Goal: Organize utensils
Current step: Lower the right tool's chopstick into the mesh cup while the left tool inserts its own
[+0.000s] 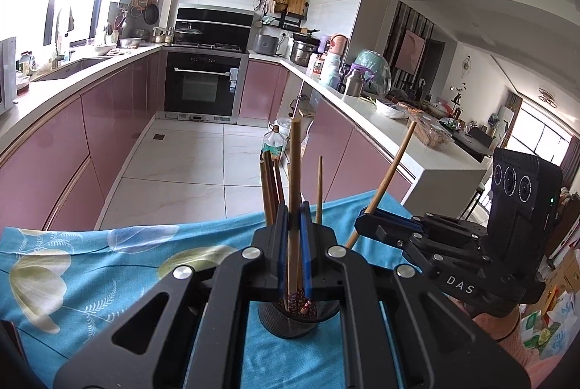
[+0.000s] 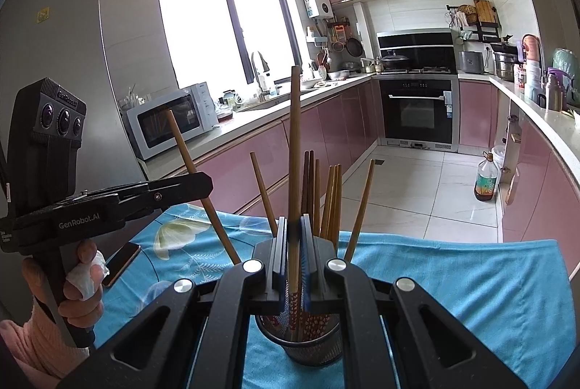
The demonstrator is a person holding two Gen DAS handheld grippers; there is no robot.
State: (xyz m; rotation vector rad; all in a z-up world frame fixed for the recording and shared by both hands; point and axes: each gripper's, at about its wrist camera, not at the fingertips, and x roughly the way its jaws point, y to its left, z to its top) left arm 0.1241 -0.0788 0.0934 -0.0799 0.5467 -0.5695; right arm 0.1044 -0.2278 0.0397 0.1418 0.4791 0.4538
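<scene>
A black mesh holder [image 1: 290,320] [image 2: 301,342] stands on the blue cloth with several chopsticks upright in it. My left gripper [image 1: 293,215] is directly above it, shut on a bamboo chopstick [image 1: 294,171] whose red patterned end reaches into the holder. Seen from the right wrist, the left gripper [image 2: 204,184] comes in from the left with its chopstick [image 2: 192,164] slanting down toward the holder. My right gripper [image 2: 294,226] is also over the holder, shut on another bamboo chopstick [image 2: 295,142]. The left wrist view shows the right gripper [image 1: 364,220] holding that tilted chopstick [image 1: 388,182].
A blue floral tablecloth [image 2: 453,280] covers the table. A phone [image 2: 121,262] lies on it at the left, near the hand [image 2: 81,284] that grips the left handle with a tissue. Beyond the table edge is tiled floor with an oil bottle [image 2: 485,182], and pink cabinets line both sides.
</scene>
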